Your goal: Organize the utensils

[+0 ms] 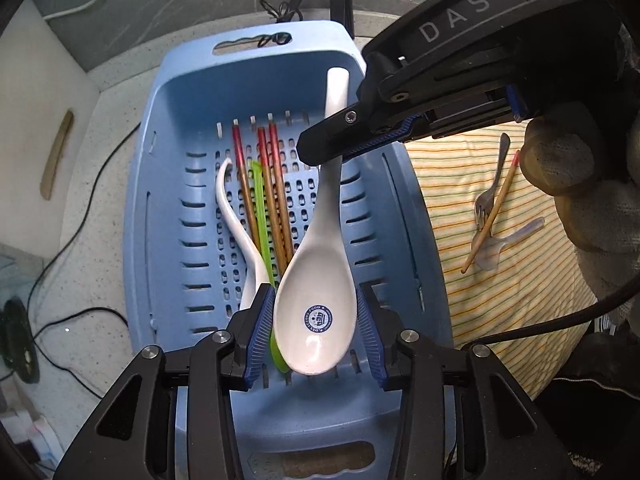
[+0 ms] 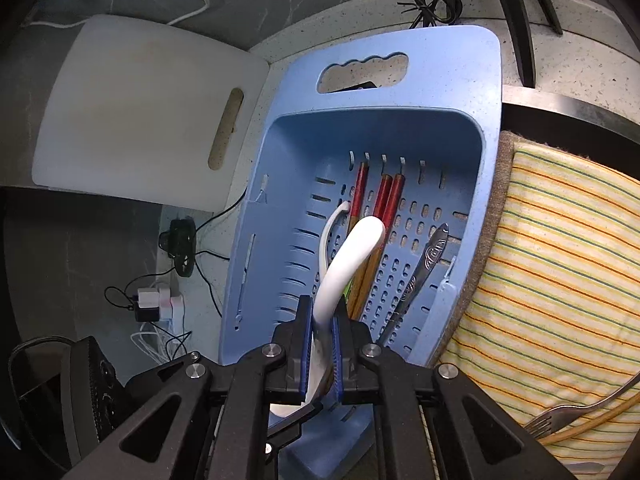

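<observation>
Two grippers are sharing one white ceramic soup spoon over the blue slotted basket. I am pinching its handle with the right gripper, jaws nearly closed on the narrow stem, while the left gripper is bracketing the bowl: the left pad looks to be touching the bowl's edge, the right pad shows a sliver of gap (so I judge the left jaws partly open, not gripping).

Already lying in the basket are three red-tipped chopsticks, a green plastic utensil, a slim white curved spoon and, in the right wrist view, a patterned metal handle.

For the step in hand, I am judging that the spoon should go down parallel to the chopsticks, bowl low first, before the right jaws release. Keeping the left pads clear prevents dragging on release.

Waiting on the striped cloth are a fork, one more chopstick and a translucent plastic utensil.
</observation>
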Tool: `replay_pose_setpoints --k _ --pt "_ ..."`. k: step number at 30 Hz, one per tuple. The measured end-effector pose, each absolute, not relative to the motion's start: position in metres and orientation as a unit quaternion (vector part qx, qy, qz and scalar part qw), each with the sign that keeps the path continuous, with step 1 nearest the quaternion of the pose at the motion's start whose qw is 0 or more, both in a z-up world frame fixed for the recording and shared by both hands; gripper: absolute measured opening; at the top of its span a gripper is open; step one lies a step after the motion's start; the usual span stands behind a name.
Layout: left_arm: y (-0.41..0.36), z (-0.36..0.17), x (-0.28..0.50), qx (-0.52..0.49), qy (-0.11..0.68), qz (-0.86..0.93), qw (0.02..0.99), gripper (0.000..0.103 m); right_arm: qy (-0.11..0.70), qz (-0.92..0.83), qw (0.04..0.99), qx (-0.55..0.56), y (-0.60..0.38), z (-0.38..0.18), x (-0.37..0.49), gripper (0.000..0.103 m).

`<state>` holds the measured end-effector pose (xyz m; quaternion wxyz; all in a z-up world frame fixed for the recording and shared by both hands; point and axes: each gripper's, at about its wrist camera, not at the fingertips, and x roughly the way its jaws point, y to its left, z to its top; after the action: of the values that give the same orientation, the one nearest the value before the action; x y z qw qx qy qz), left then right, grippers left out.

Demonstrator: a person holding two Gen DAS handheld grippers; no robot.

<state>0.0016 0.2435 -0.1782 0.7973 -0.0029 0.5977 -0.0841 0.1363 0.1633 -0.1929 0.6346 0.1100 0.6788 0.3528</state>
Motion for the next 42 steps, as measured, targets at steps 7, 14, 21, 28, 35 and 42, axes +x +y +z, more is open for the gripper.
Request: replay_pose_setpoints --k 7,14,21,28,35,42 --pt "0.247 -0.177 0.002 -0.004 0.596 -0.059 0.801 0.040 0.666 0.349 0.652 0.098 0.162 -0.184 0.141 0.016" --pt "0.249 -0.162 -0.005 -0.003 0.583 -0.056 0.811 0.040 0.645 0.362 0.666 0.102 0.147 -0.162 0.138 0.028" --pt "0.235 -0.144 -0.014 0.010 0.561 -0.054 0.826 0.040 0.627 0.363 0.680 0.115 0.116 -0.144 0.132 0.032" --pt "0.212 -0.118 -0.024 0.025 0.522 -0.058 0.850 0.040 0.591 0.360 0.715 0.100 0.074 -0.122 0.119 0.039" --pt "0.189 -0.106 -0.030 0.034 0.503 -0.070 0.861 0.042 0.557 0.339 0.751 0.103 0.023 -0.108 0.111 0.050" --pt "0.178 -0.109 -0.032 0.032 0.502 -0.082 0.861 0.042 0.506 0.291 0.805 0.108 -0.038 -0.101 0.099 0.069"
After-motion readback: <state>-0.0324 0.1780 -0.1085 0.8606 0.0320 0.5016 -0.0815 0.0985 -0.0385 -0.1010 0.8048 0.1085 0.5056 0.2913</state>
